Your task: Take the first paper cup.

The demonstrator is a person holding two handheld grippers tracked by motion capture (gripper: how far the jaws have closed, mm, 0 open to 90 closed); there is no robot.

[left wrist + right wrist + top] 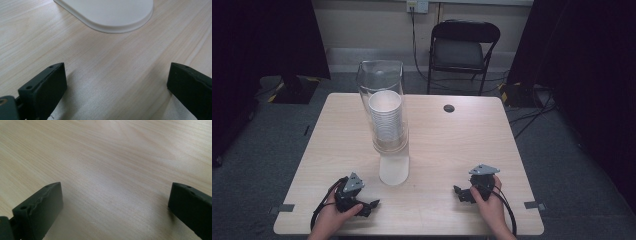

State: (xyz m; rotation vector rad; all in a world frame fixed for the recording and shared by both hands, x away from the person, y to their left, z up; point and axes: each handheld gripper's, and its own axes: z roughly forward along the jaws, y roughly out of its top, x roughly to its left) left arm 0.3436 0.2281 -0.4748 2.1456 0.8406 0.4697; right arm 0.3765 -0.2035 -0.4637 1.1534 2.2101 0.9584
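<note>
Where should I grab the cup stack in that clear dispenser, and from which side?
Probably at the top cup's rim. The stack stands inside the tall clear dispenser, whose wall wraps its sides, so a side grasp looks blocked. Come from above through the open top, one finger inside the rim and one outside. Both the left gripper and the right gripper rest open on the table.

We note a clear dispenser [382, 107] upright mid-worktop, holding a stack of white cups [386, 117], mouths toward us. Its white base [393, 171] lies flat, rounded end near the front edge.
</note>
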